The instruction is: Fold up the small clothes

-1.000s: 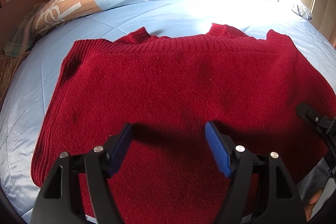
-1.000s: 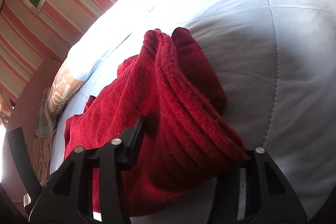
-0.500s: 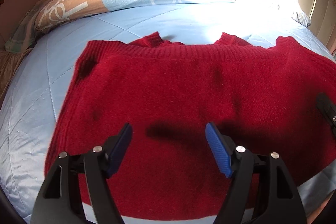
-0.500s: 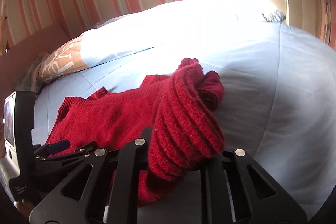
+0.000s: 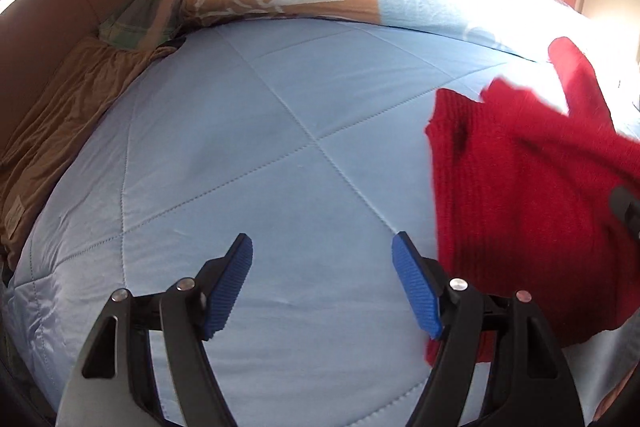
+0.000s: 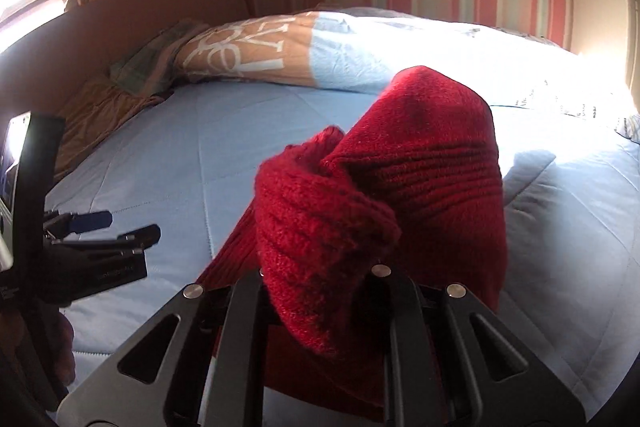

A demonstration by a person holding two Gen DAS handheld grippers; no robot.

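While the right gripper (image 6: 320,267) was clamped on the bunched red sweater (image 6: 400,179) above the bed (image 5: 280,167), the empty left gripper (image 5: 322,283), jaws apart, should probably have steadied the draping edge.

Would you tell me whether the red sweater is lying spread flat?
No: the red sweater hangs bunched from the shut right gripper.

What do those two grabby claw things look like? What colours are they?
The left gripper has black plastic arms with triangle holes, silver rivets and ridged blue pads. The right gripper has the same black arms and silver rivets; its pads are hidden.
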